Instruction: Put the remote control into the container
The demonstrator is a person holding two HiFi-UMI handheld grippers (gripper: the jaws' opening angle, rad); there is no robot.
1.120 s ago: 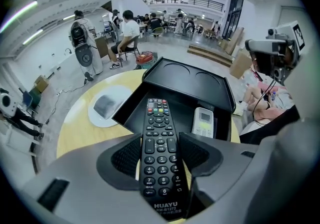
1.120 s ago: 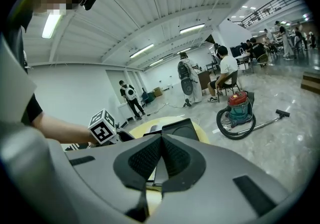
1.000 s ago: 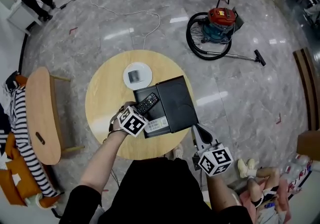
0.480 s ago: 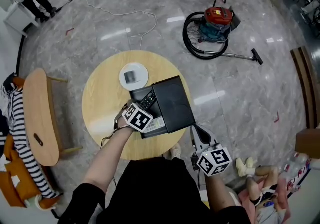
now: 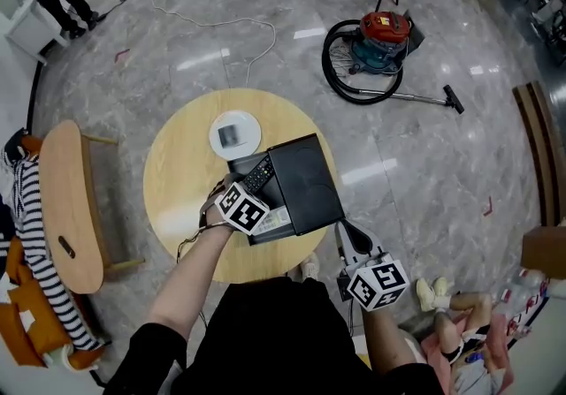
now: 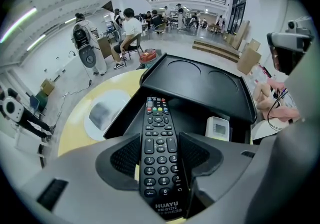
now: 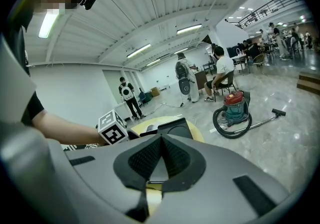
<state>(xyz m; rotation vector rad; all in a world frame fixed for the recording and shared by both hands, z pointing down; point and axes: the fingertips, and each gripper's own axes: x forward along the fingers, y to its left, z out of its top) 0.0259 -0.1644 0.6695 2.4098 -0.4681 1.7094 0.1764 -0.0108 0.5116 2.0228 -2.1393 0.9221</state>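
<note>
Where grey floor (image 5: pixel 424 181) gleams, round table (image 5: pixel 181 177) bears container (image 5: pixel 305 183).

Seen from the head view, the person's bare left forearm (image 5: pixel 187 283) reaches up from lower left of centre. The left hand-held gripper (image 5: pixel 251 192) points steeply down, both jaws pressed on the sides of a remote control (image 6: pixel 159 140). At lower right, the right hand-held gripper (image 5: pixel 345 231) is held close to the body, jaws closed together on nothing.
</note>
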